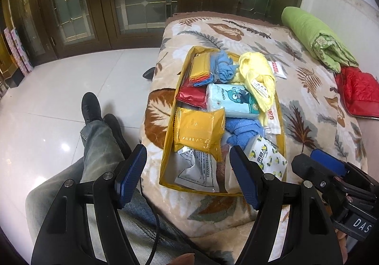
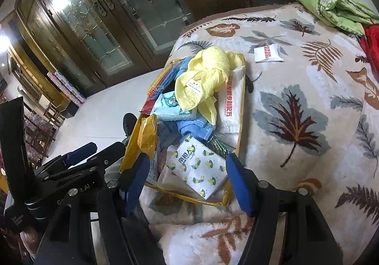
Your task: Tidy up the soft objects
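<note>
While both grippers gape empty, yellow-trimmed bag (image 1: 168,165) brims, white packet (image 2: 267,52) apart

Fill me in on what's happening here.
A seated person holds two grippers, both open and empty, over a yellow-edged storage bag on a leaf-print blanket. The bag holds packets, a yellow towel and blue cloths. One small white sachet lies outside on the blanket. Left gripper, right gripper.

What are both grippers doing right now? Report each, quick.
Left gripper: open, holding nothing, above the near end of the yellow-trimmed bag.
Right gripper: open, holding nothing, near the lemon-print packet.
</note>
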`<action>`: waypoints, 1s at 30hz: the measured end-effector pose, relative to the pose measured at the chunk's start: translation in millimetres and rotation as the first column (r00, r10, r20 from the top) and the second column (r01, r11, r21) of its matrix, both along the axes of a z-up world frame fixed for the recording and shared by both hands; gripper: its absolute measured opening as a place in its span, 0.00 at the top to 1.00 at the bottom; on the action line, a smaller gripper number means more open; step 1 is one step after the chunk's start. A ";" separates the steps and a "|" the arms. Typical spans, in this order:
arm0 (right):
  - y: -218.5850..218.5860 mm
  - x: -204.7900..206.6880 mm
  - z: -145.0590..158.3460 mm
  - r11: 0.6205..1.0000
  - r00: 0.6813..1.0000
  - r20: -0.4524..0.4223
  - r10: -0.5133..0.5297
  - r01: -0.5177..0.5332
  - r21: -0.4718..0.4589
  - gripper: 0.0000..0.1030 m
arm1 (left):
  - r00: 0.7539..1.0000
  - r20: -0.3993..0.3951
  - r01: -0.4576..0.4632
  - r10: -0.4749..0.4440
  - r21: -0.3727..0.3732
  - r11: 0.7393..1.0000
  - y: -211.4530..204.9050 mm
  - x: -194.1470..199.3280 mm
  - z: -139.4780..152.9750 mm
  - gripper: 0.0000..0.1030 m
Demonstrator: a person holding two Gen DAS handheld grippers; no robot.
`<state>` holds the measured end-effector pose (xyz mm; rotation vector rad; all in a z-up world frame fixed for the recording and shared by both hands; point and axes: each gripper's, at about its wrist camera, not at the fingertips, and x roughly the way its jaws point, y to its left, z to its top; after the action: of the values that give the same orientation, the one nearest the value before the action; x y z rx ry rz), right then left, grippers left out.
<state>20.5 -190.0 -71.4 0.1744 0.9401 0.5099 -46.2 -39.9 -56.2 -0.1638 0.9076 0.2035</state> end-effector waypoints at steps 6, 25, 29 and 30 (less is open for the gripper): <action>2.2 1.6 -1.5 1.000 1.000 -0.009 -0.001 0.001 0.002 0.35 | 1.000 -0.001 -0.002 0.002 0.006 1.000 -1.7 -0.2 -0.4 0.29; 10.9 4.1 3.5 1.000 1.000 -0.005 -0.008 0.008 0.004 0.35 | 1.000 -0.009 0.018 -0.018 -0.014 1.000 1.5 3.8 -0.9 0.29; 9.0 5.5 7.6 1.000 1.000 0.007 -0.017 0.017 0.004 0.35 | 1.000 0.002 0.031 -0.031 -0.024 0.999 1.0 5.9 2.8 0.29; 8.5 5.7 7.8 1.000 1.000 0.007 -0.021 0.021 0.005 0.35 | 0.999 0.003 0.033 -0.033 -0.024 0.999 1.7 7.0 2.9 0.29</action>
<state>26.3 -181.5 -63.6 0.1866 0.9289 0.4935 -39.3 -38.2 -53.3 -0.1714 0.9093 0.1618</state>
